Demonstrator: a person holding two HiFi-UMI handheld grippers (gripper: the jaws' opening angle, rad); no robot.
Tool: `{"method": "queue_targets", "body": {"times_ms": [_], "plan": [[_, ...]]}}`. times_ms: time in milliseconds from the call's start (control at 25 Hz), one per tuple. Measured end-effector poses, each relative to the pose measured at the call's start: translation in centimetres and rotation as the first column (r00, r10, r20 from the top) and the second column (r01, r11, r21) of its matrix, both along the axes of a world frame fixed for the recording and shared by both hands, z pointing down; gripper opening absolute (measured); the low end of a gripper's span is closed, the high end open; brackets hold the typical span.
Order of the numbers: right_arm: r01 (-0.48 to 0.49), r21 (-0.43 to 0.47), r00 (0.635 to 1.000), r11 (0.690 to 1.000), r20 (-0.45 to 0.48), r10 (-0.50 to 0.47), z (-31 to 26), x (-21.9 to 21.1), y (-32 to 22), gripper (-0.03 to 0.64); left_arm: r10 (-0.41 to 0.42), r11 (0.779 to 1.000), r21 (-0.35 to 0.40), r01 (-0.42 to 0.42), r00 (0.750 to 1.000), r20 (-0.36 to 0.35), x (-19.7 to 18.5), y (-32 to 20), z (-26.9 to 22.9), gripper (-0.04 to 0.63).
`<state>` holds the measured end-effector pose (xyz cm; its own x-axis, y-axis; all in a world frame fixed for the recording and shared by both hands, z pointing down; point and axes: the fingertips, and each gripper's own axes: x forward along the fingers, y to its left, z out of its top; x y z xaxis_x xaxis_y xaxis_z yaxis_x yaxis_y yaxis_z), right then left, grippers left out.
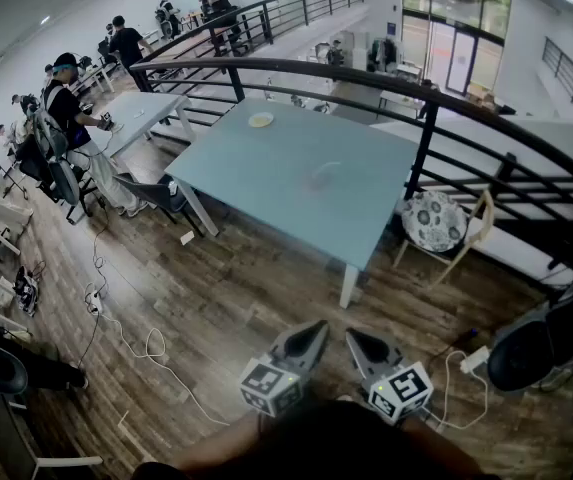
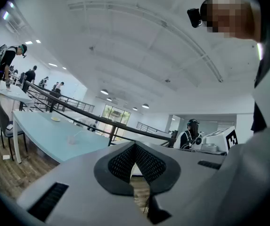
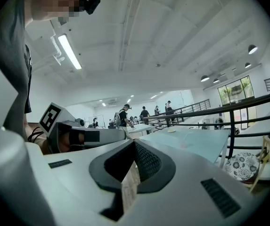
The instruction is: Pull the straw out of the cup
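Observation:
A clear cup (image 1: 326, 176) with a thin straw stands near the middle of the pale blue table (image 1: 266, 173), far ahead of both grippers. The left gripper view has the cup (image 2: 72, 139) small at the left, and the right gripper view has it (image 3: 184, 144) on the table to the right. My left gripper (image 1: 316, 328) and right gripper (image 1: 352, 336) are side by side low over the wooden floor, well short of the table. Both are shut with nothing between the jaws. From its own camera each gripper, left (image 2: 135, 146) and right (image 3: 135, 144), has its tips together.
A small yellow plate (image 1: 260, 120) lies at the table's far corner. A black railing (image 1: 426, 128) runs behind and right of the table. A chair with a patterned cushion (image 1: 434, 220) stands at the table's right. Cables (image 1: 151, 353) trail across the floor at the left. People stand at the far left.

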<state>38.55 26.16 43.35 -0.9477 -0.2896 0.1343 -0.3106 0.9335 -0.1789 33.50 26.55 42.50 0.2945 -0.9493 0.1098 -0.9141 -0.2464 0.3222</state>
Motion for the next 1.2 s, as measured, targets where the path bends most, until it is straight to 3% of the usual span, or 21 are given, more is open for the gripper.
{"method": "queue_targets", "body": {"times_ms": [320,560,1200], "plan": [[0.011,-0.007,1.0,1.0,-0.001,-0.011,0.5,-3.1,-1.6,0.009,-0.006,1.0,-0.016,0.006,1.0,-0.022,-3.2,-1.5,0.9,0.011],[0.025,-0.04,1.0,0.999,0.019,-0.025,0.9,-7.8,-3.4,0.01,0.021,1.0,-0.011,-0.022,0.998,-0.055,-7.3,-3.6,1.4,0.011],[0.017,-0.053,0.999,0.998,0.033,-0.015,0.6,-24.1,-7.5,0.011,0.051,0.999,-0.019,-0.051,0.998,0.025,-22.8,-7.1,0.7,0.011]]}}
